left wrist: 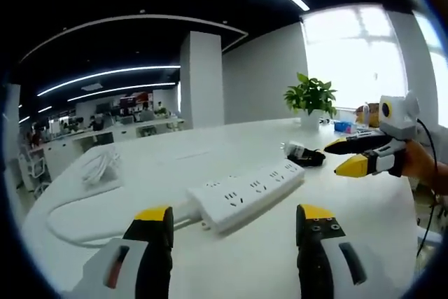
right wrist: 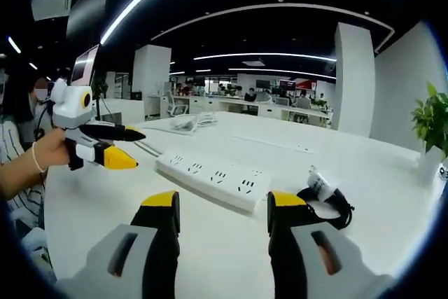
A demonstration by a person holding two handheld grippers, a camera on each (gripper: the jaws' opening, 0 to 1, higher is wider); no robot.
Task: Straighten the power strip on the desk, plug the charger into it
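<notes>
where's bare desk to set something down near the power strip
Bare desk lies in front of the power strip, toward the right tool, and beyond it up to the coiled cable. Crowded at the charger end, near the plant.

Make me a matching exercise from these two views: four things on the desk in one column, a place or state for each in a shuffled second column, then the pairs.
Things
1. power strip
2. charger
3. potted plant
4. coiled white cable

Places or states
A. stands by the window at the far edge of the desk
B. lies near one end of the power strip, with its black cord bundled beside it
C. lies slantwise ahead of both grippers, nothing plugged into it
D. lies in a heap past the corded end of the power strip

Pairs: 1-C, 2-B, 3-A, 4-D
</notes>
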